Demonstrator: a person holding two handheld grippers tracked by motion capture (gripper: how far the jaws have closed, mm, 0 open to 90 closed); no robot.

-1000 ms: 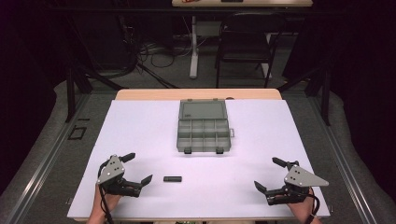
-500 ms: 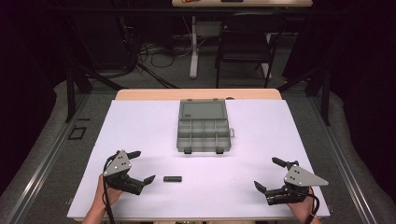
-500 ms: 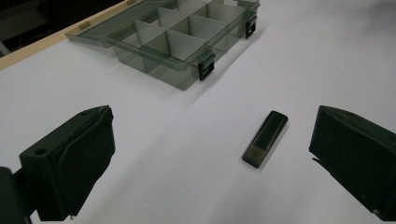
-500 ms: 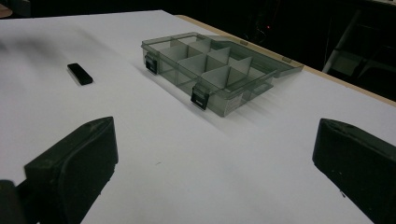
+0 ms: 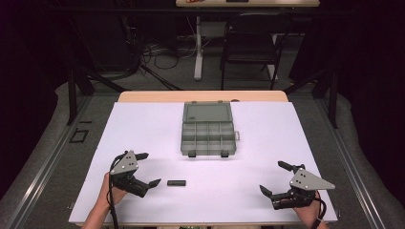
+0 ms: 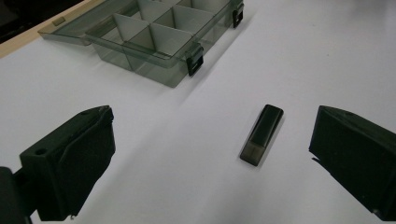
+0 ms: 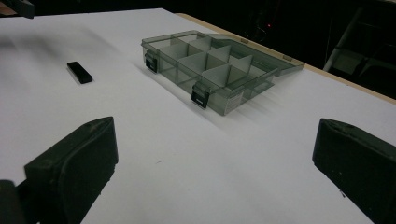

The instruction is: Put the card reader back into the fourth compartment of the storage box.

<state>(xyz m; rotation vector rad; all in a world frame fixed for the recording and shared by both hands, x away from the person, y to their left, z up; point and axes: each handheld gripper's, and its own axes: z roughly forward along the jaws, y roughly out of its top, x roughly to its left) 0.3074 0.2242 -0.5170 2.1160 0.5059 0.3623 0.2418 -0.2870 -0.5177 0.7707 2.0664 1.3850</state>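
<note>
In the high view, a white-topped desk (image 5: 143,124) fills the middle of the frame. A clear grey compartment box (image 5: 208,130) sits just above the centre of the picture, its lid laid open and flat toward the top. Below and left of it, a small black rectangular stick (image 5: 176,182) lies flat on the bare white surface, well apart from the box. The left tongs (image 5: 148,169) sit at the lower left of the frame, spread wide, their tips just beside the stick but not touching it; in the left gripper view the stick lies between the two jaws, nearer the right one. The right tongs (image 5: 274,178) rest at the lower right, also spread and holding nothing.
</note>
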